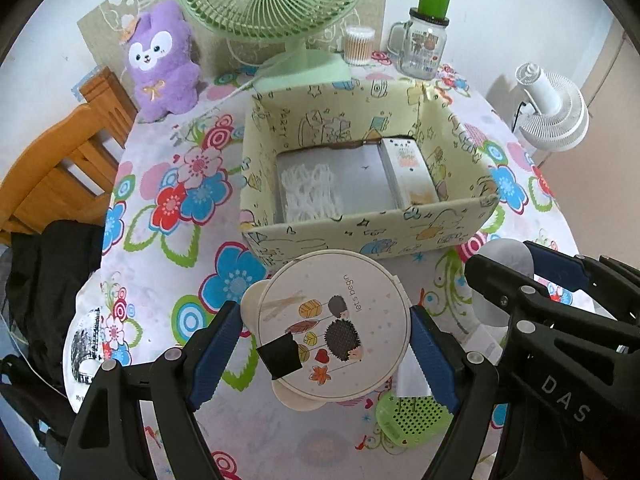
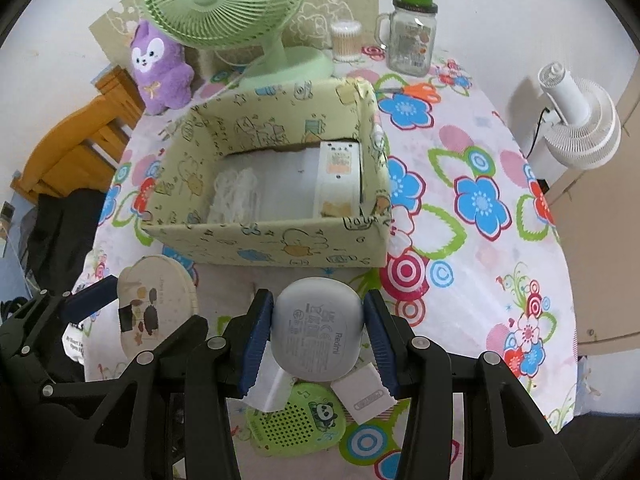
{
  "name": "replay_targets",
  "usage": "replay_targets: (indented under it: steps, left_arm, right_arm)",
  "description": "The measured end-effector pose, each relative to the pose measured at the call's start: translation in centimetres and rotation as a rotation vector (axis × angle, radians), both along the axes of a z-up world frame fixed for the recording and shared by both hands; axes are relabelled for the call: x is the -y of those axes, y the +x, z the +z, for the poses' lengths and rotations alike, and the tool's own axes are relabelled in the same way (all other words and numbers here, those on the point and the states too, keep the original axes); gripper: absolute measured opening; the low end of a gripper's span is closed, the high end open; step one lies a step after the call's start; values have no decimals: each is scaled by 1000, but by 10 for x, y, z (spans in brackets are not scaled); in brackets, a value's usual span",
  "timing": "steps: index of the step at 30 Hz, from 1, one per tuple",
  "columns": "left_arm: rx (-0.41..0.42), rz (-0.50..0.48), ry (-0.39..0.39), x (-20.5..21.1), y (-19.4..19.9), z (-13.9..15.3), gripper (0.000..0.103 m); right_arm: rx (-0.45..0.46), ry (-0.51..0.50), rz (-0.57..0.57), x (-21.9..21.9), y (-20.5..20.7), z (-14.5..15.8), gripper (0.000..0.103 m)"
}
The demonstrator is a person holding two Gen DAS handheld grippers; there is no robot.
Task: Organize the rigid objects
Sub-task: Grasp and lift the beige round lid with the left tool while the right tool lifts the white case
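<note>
Round hedgehog-printed case [image 1: 334,326] sits clamped across its widest part between the blue pads of the left gripper [image 1: 328,340], held just in front of the near wall of the patterned cardboard box [image 1: 360,236] and clear of the flowered tablecloth [image 1: 168,200]. Beside it, also just short of that near wall, the right gripper [image 2: 318,336] is closed on a grey earbud case [image 2: 316,330], pads pressing its two rounded flanks. Both look stiff and light; the round case's flat rim gives the pads a fair seat, though its hinged lid, taped with a black strip, could spring if squeezed off-centre. The earbud case seems smooth and curved, so likely slippery: a grip at mid-height is safest. Inside the box a white carton [image 1: 408,172] lies against the right wall, and white netting [image 1: 310,192] toward the left, leaving the middle free.
</note>
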State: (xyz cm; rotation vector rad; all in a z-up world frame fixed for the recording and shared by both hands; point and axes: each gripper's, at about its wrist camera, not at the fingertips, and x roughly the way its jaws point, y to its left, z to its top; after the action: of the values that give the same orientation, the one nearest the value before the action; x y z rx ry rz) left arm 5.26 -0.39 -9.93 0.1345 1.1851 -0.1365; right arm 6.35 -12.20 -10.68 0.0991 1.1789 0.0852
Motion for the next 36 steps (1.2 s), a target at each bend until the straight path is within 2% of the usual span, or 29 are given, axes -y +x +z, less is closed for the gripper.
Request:
replay_targets:
  steps: [20,36]
  left_arm:
    - [85,-2,4,12,-1,44,84]
    - [101,-1,-2,16,18,53,84]
  right_arm:
    - [90,5,28,2,-1,47,50]
    - [116,11,47,5,17,60,50]
